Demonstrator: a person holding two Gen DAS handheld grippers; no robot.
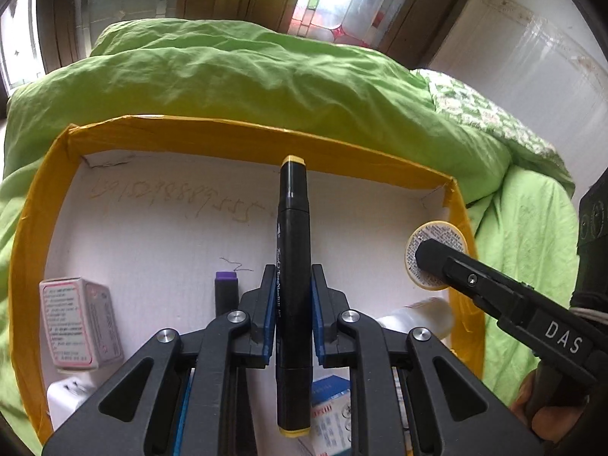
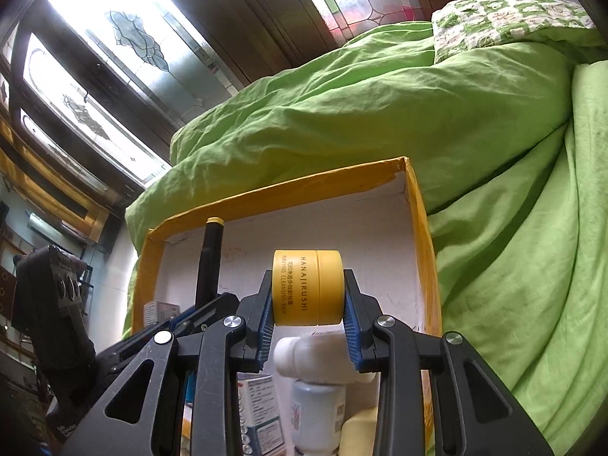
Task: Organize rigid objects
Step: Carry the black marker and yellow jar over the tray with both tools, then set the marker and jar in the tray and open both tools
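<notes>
Two handheld grippers are reaching over an open cardboard box with yellow-taped walls and a white floor, which is sitting on a rumpled green duvet.

The left gripper is clamping a black marker with yellow end caps between its blue pads. The marker is running lengthwise along the fingers, its far tip pointing toward the far wall of the box.

The right gripper is gripping a small yellow jar of cleansing balm, pads pressing on its top and bottom so that it is lying on its side above the right part of the box. In the left wrist view this jar is appearing near the right wall, its printed base facing the camera.

Inside the box, a small pink and white carton is standing at the near left, a purple-capped marker is lying beside the left gripper's fingers, and a white pump bottle is lying beneath the right gripper. A blue and white packet is resting at the near edge.

Beyond the bed, leaded glass windows in dark frames are letting in daylight.
</notes>
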